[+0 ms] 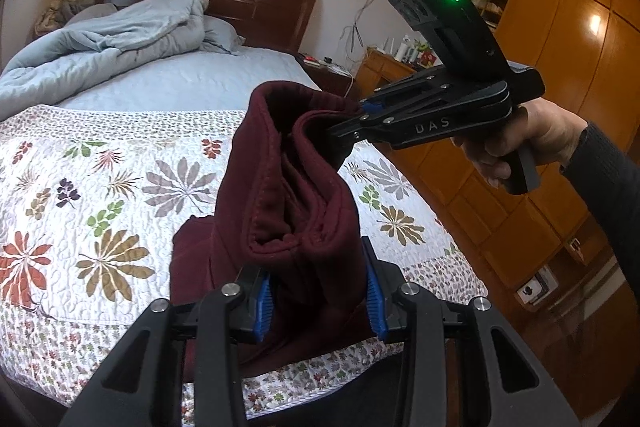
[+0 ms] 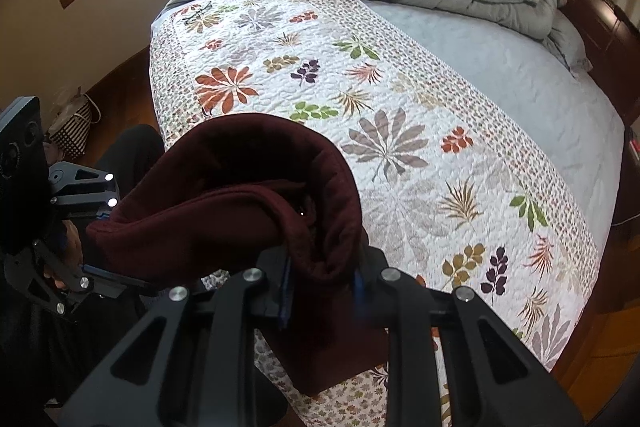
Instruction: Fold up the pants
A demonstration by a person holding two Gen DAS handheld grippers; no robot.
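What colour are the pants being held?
Dark maroon pants, clearest in the left wrist view.

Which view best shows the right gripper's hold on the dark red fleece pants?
Left wrist view: the right gripper shows side-on, clamped on the dark red fleece pants. In its own view, fabric hides its blue pads.

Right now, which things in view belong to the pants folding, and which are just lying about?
In the job: maroon pants; left gripper; right gripper; floral quilt underneath.
Lying about: rumpled blue duvet; striped bag on the floor; bedside clutter.
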